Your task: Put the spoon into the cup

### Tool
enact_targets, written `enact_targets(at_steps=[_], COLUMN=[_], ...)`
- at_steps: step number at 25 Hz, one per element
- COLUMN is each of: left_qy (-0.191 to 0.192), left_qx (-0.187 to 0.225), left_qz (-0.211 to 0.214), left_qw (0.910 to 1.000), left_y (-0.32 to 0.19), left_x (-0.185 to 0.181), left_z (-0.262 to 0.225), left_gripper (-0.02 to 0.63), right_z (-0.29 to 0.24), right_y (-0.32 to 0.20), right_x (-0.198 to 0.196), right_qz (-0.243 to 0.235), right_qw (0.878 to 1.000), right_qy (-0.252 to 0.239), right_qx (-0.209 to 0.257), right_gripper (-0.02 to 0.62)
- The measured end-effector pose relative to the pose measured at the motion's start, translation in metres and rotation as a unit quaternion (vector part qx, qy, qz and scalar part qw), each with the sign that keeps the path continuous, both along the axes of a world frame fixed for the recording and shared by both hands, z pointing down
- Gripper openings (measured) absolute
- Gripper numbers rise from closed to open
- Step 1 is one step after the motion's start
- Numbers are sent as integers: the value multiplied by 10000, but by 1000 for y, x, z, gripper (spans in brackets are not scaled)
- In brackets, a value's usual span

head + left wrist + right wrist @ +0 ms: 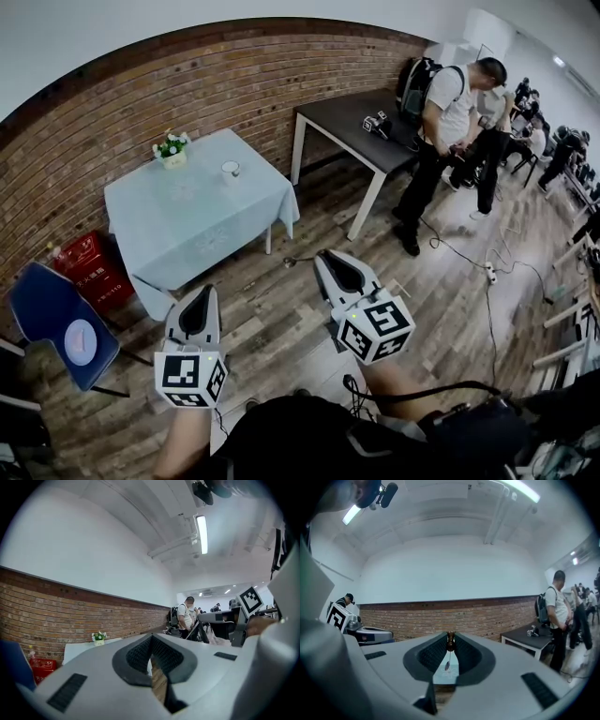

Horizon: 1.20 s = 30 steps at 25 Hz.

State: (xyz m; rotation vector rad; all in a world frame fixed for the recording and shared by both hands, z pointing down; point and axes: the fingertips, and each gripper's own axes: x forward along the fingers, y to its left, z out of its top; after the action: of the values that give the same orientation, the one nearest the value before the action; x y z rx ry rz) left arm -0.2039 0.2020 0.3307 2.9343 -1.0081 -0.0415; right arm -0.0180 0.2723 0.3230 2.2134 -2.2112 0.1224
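Pinched end of the spoon (447,665) partly hidden within the right tool (450,636); distant cup (230,171) too small for detail.

The counter (192,225), draped in a pale blue cloth (169,258), stands on a wood-plank floor (281,309). A white cup (230,170) sits toward its far edge. A small flower pot (172,150) (white blooms, green leaves) sits at the back corner, apart from the cup.
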Motion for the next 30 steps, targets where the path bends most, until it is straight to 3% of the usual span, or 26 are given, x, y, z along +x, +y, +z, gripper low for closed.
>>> enact_targets(at_steps=[16, 30], left_qy=[53, 235], left_qx=[-25, -134], left_qz=[128, 222], left_qw=[9999, 9994], left_y=[-10, -49], left_x=[-33, -47], left_z=[3, 19], left_gripper=[9, 9], right_z=[-4, 2], right_y=[-9, -43], right_x=[-28, -46], right_qz=[123, 156], right_qw=[9995, 9998], right_qy=[-240, -41], right_qx=[172, 110], right_gripper=[60, 60])
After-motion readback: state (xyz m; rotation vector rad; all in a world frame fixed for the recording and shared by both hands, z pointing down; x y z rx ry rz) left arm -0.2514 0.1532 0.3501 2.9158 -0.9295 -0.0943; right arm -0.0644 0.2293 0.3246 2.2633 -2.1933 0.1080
